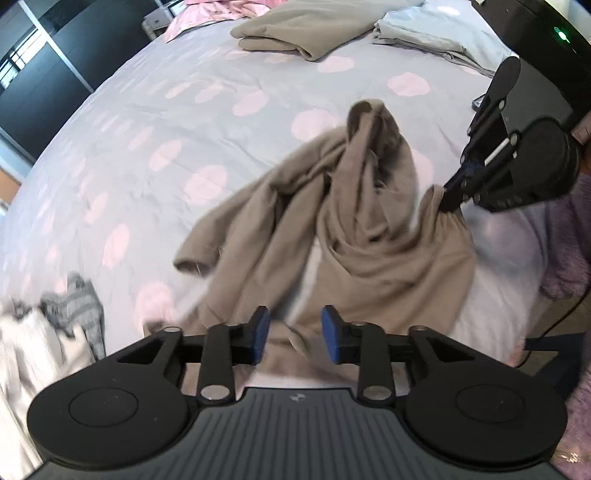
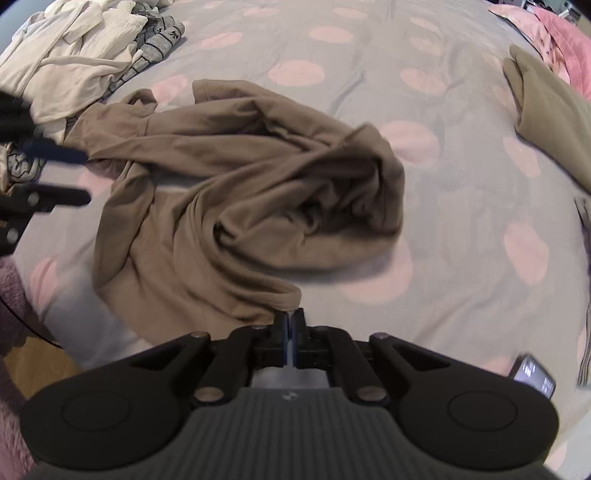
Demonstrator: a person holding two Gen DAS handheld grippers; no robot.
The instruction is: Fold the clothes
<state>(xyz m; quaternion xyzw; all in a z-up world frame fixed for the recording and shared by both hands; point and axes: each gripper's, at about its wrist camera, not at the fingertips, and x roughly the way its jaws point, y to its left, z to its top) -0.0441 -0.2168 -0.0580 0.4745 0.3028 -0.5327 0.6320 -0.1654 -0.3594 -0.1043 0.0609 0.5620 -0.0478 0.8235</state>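
1. Left wrist view.
   - Item: brown top, long-sleeved, lying crumpled near the edge of the bed, which has a grey cover with pink spots.
   - Handling, as judged: light, limp jersey cloth. It drapes and bunches, has no stiffness, and is not fragile. It will likely drag on the cover rather than slide.
   - Left tongs: parted to a middling gap, with nothing between the blue pads. They hover just over the near part of the top.
   - Right tongs: closed on a gathered tuft of the top's edge at the right.
   - Also present: two folded garments at the far side, one tan and one pale grey, and a loose pile of clothes at the left.

2. Right wrist view.
   - Item: the same brown top, spread in deep folds with one sleeve trailing to the left.
   - Right tongs: pinched tight on the rolled hem directly in front.
   - Left tongs: blurred at the left edge, standing apart beside the sleeve.
   - Where to hold, as judged: hems, shoulder seams or cuffs, where the cloth is doubled. A second hold well apart from the first should pull it flat.
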